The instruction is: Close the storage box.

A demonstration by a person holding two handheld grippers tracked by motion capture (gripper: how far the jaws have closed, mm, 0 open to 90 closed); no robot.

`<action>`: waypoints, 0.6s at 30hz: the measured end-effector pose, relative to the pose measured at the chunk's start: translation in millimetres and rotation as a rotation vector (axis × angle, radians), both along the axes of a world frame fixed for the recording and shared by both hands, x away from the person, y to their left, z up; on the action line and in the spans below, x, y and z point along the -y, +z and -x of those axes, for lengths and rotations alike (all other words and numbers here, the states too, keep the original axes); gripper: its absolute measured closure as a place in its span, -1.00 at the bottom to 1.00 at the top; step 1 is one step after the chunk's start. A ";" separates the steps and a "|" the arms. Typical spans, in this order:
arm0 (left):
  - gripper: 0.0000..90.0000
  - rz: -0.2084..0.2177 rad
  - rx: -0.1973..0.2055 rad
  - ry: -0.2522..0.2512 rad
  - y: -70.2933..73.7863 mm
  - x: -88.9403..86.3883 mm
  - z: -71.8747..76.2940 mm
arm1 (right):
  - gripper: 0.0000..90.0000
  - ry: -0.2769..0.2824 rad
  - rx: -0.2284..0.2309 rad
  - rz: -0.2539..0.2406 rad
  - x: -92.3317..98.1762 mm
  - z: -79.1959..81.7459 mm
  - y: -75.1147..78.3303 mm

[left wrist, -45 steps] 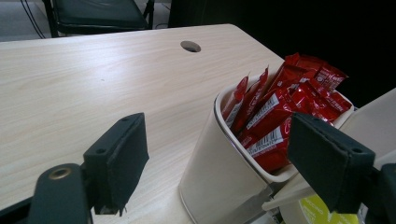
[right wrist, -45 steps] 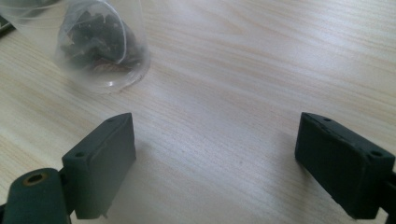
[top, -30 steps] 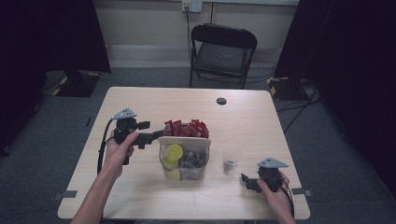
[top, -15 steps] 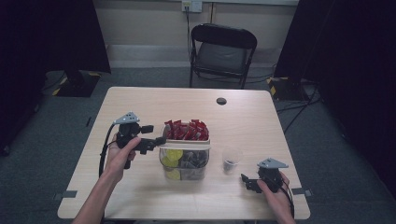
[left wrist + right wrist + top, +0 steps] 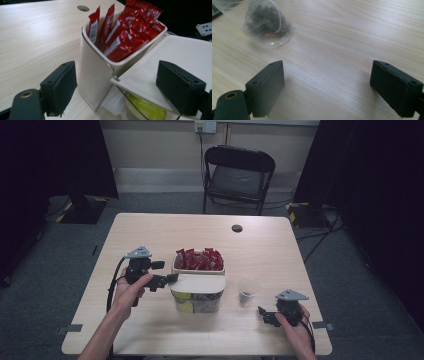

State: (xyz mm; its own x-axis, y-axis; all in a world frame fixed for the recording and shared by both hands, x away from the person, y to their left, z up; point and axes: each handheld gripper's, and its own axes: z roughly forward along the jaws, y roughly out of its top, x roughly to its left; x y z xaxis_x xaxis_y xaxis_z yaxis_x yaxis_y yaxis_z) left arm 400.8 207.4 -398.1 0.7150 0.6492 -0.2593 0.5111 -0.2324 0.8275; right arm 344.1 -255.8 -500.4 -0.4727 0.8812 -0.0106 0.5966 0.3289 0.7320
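We are working at the lidded container in the middle of the high view, a white-walled organiser with a clear front. Its rear bin holds upright red sachets, and a white hinged lid lies over the front compartment, where a yellow-green packet shows beneath.

Our left gripper sits just left of the container. Its jaws have just been opening; they now stand released, apart, with the lid's corner between them but neither pad pressing on it. In the left gripper view the right pad rests over the lid's surface and the left pad stands off the bin wall.

Our right gripper rests low at the right of the high view, jaws spread wide over bare table and grasping nothing. A clear plastic cup with dark contents stands near it, at the upper left of the right gripper view.

From here, the risks we judge likeliest:
- If we pull the left gripper away carelessly, a pad could catch the lid edge and flip it or drag the light container sideways.
- A shove toward the bin could tip the sachets out.
- If we swing the right gripper inward, it could knock over the cup and spill it.
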 end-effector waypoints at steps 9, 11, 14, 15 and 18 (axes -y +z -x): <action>-0.64 -0.032 -0.006 -0.016 -7.4 7.3 1.5 | -0.74 0.000 0.000 0.000 0.0 0.0 0.0; -0.64 -0.041 -0.007 -0.015 -8.8 8.8 1.8 | -0.74 0.000 0.000 0.000 0.0 0.0 0.0; -0.64 -0.050 -0.008 -0.016 -10.6 9.6 2.0 | -0.74 0.000 0.000 0.000 0.0 0.0 0.0; -0.64 -0.048 -0.012 -0.016 -13.0 9.8 2.0 | -0.74 0.001 0.000 0.000 0.0 0.0 0.0; -0.64 -0.056 -0.009 -0.018 -12.7 8.5 2.9 | -0.74 -0.001 -0.001 0.000 0.0 0.1 0.1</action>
State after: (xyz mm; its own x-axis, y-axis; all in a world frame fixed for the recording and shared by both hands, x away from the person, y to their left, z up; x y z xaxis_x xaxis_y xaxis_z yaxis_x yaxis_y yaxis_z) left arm 397.9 199.0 -410.8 0.7242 0.6501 -0.2299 0.5142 -0.2870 0.8082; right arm 343.9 -255.8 -500.3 -0.4719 0.8816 -0.0097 0.5980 0.3281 0.7313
